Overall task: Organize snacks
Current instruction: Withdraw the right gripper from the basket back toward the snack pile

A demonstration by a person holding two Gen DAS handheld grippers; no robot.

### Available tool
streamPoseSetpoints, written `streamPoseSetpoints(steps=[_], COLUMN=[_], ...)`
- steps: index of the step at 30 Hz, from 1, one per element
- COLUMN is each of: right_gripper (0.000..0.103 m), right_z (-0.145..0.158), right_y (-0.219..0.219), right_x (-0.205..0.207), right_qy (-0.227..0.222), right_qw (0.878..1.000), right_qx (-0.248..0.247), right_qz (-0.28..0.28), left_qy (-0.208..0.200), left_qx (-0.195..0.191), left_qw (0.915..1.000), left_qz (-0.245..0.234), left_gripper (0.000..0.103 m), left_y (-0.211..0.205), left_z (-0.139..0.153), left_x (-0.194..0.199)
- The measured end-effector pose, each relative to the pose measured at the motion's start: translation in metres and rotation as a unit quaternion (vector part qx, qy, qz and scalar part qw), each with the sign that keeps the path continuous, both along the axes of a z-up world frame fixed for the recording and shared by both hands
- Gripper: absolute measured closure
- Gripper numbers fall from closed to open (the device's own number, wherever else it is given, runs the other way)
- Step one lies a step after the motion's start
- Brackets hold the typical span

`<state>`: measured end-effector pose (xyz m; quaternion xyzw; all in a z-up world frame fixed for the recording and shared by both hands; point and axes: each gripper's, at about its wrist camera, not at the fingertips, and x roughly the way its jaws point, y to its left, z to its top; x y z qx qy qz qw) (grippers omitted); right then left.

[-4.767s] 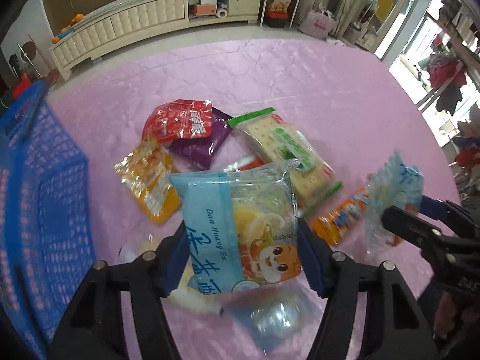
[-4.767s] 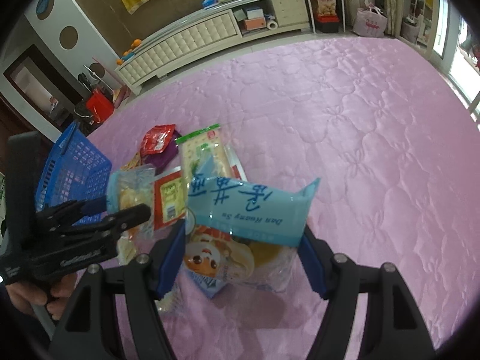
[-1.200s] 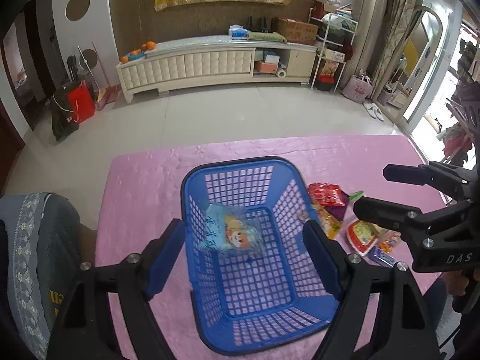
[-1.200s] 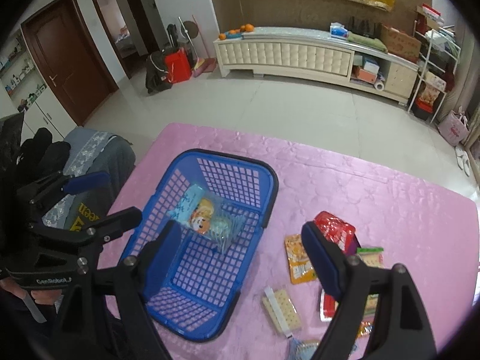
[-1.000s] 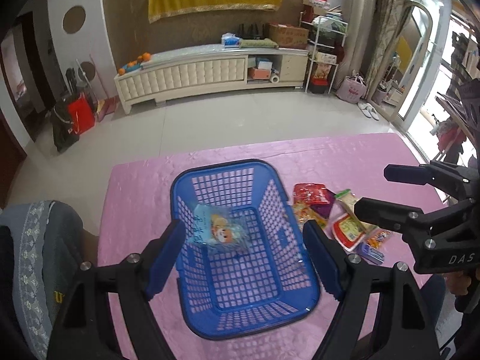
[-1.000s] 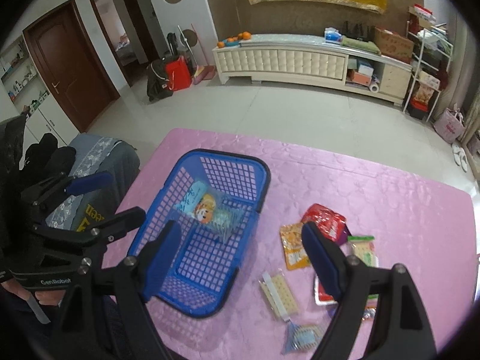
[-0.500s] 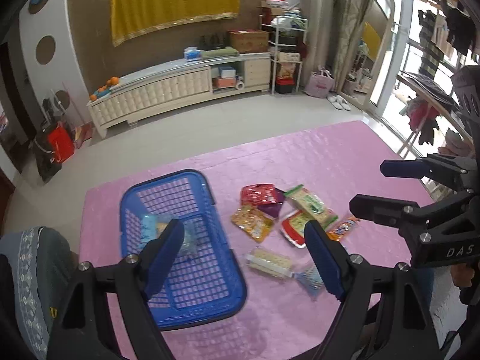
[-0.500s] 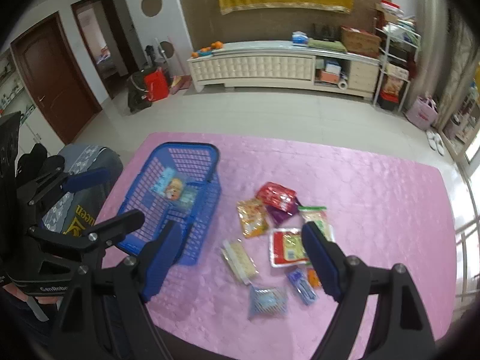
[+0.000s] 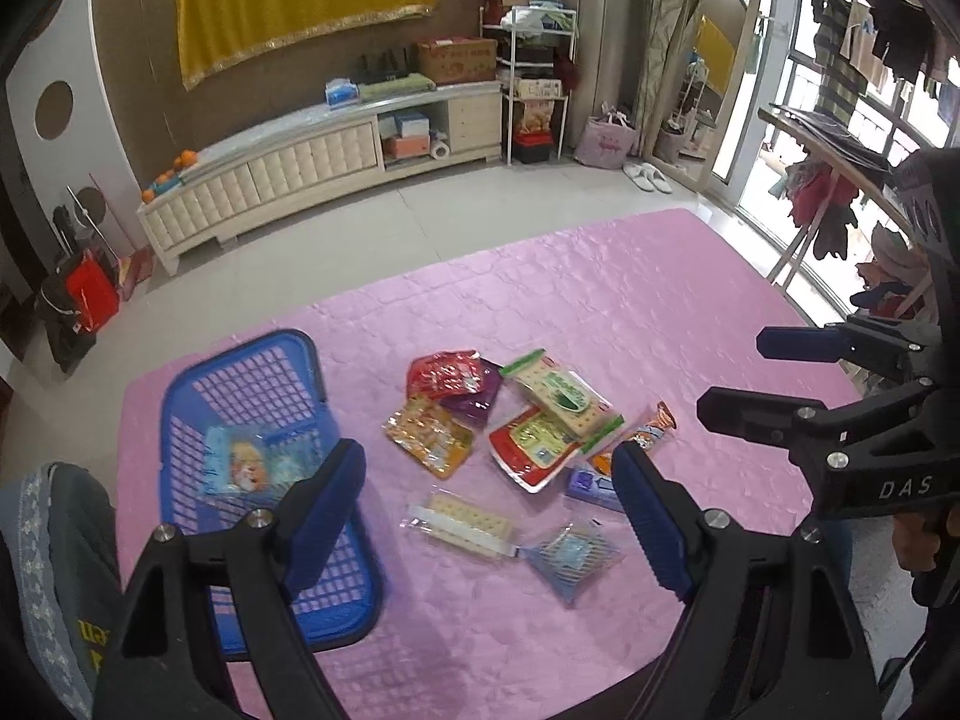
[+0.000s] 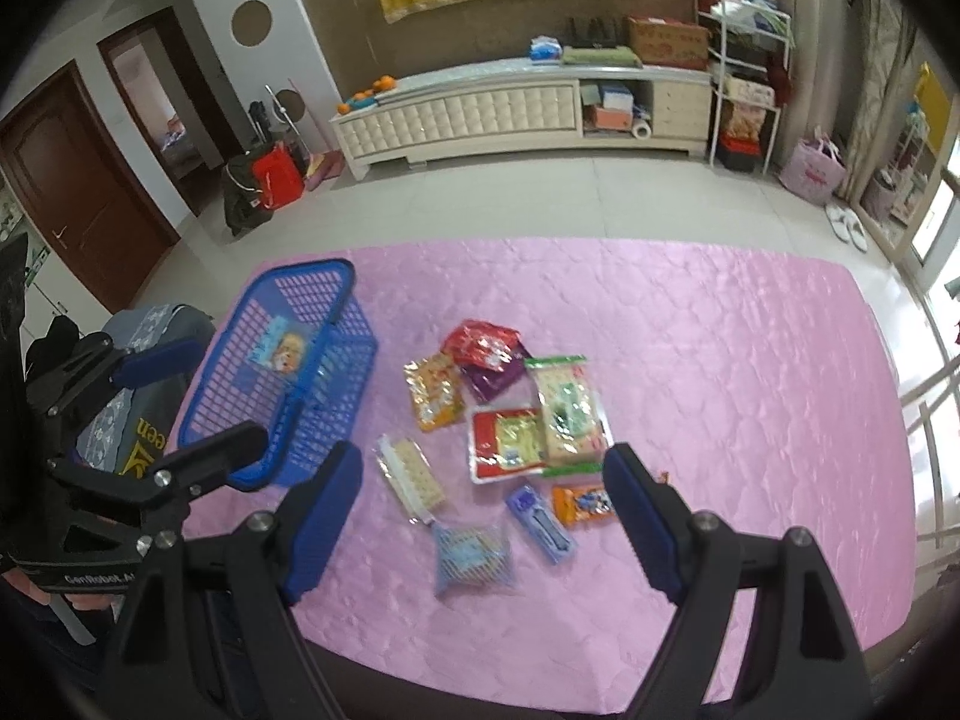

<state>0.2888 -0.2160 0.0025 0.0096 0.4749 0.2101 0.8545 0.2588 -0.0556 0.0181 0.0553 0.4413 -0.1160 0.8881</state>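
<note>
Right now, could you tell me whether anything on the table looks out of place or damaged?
Nothing looks damaged or spilled. One snack packet lies in the blue basket; the other packets lie loose in a pile on the pink tablecloth beside it, some overlapping, not yet sorted.

Both wrist views high, angled down, sharing table.

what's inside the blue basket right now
One snack: a light blue packet with a cartoon face lies in the blue basket. Through the mesh the floor otherwise looks bare, though the near wall hides part of it.
</note>
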Motion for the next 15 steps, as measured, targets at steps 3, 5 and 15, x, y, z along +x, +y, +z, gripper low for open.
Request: streamPoseSetpoints(steps=[3,5,15], right_gripper=[0.017,0.017,0.017], right_z=[-0.011,-0.02,-0.078], right_y=[-0.011,-0.018,-0.03], right_x=[0.005,0.011,0.044], right_qy=[0.009,0.015,0.027], right_qw=[1.0,1.0,0.999], right_qx=[0.001,0.0,-0.03], right_qz=[-0.007,-0.012,-0.01], left_qy=[0.012,0.017,0.065], left_qx=[-0.001,0.003,0.025], left_qw=[0.9999,0.9998,0.9976], left_qz=[0.003,0.006,0.006], left_gripper=[0.021,0.021,0.021], left_y=[-0.009,-0.014,-0.035], left_z=[-0.011,-0.021,-0.084], left_x=[0.006,0.012,0.044])
